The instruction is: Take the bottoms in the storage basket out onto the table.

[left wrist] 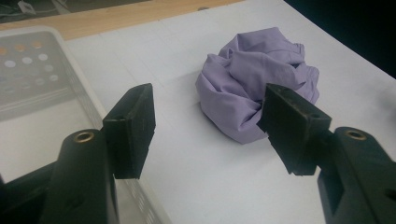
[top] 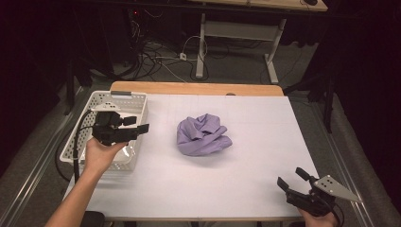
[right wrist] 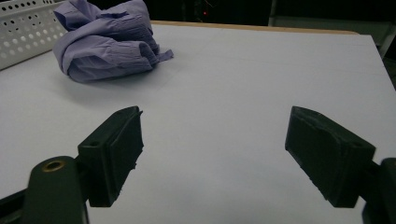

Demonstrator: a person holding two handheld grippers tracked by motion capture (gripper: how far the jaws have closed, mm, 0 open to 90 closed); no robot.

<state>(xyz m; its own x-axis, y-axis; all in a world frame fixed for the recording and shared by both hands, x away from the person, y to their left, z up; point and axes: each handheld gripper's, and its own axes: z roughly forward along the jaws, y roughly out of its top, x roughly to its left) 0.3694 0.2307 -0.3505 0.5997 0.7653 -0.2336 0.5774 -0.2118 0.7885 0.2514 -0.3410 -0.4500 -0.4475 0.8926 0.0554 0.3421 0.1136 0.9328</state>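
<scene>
A crumpled lilac cloth [top: 203, 135] lies in a heap near the middle of the white table [top: 236, 179]. In the left gripper view the cloth [left wrist: 252, 84] sits just beyond the jaws. My left gripper [top: 138, 124] hovers open over the right edge of the white basket [top: 94, 142], pointing toward the cloth. My right gripper [top: 292, 178] rests open near the table's front right corner, well apart from the cloth [right wrist: 107, 42]. Both grippers hold nothing: left gripper [left wrist: 208, 126], right gripper [right wrist: 212, 154].
The white perforated basket [left wrist: 32, 74] stands at the table's left edge, its wall [right wrist: 23, 32] beside the cloth. A wooden strip [top: 196, 88] runs along the table's far edge. Behind it are cables and desk legs [top: 203, 47] on the floor.
</scene>
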